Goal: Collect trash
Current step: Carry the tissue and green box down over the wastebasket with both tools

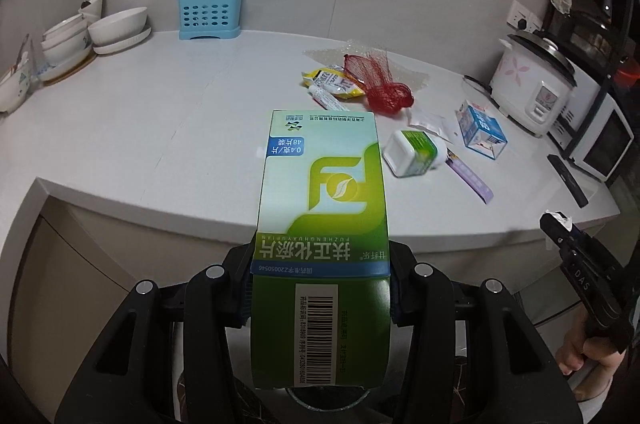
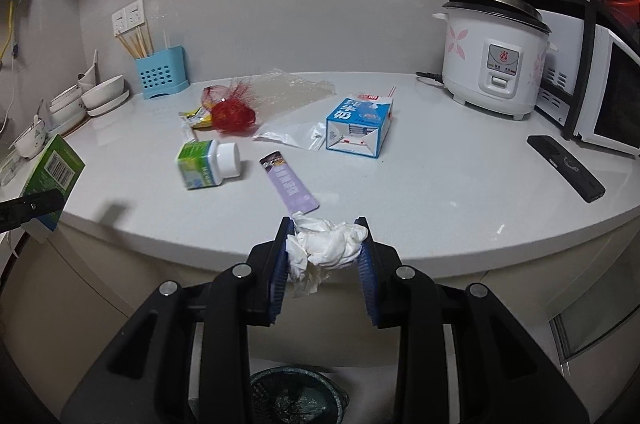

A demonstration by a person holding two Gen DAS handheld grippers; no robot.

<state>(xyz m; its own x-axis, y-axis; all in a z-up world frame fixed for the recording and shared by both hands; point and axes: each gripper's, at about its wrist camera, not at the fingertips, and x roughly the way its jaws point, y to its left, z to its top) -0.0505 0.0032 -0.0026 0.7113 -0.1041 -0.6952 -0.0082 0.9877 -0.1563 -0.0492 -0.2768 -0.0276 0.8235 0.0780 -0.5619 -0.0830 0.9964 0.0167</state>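
Observation:
My left gripper (image 1: 322,284) is shut on a green medicine box (image 1: 324,192), held off the counter's front edge; the box also shows at the left of the right wrist view (image 2: 52,168). My right gripper (image 2: 326,248) is shut on a crumpled white tissue (image 2: 320,244), in front of the counter edge above a dark trash bin (image 2: 296,396) on the floor. On the counter lie a green-labelled white bottle (image 2: 206,164), a purple sachet (image 2: 290,182), a blue milk carton (image 2: 358,128), a clear plastic bag (image 2: 294,134), red netting (image 2: 232,112) and a yellow wrapper (image 2: 196,118).
A white rice cooker (image 2: 494,52), a microwave (image 2: 600,96) and a black remote (image 2: 564,168) stand at the right. A blue chopstick holder (image 2: 160,74) and stacked white bowls (image 2: 100,96) are at the back left. The white counter (image 2: 400,184) has a curved front edge.

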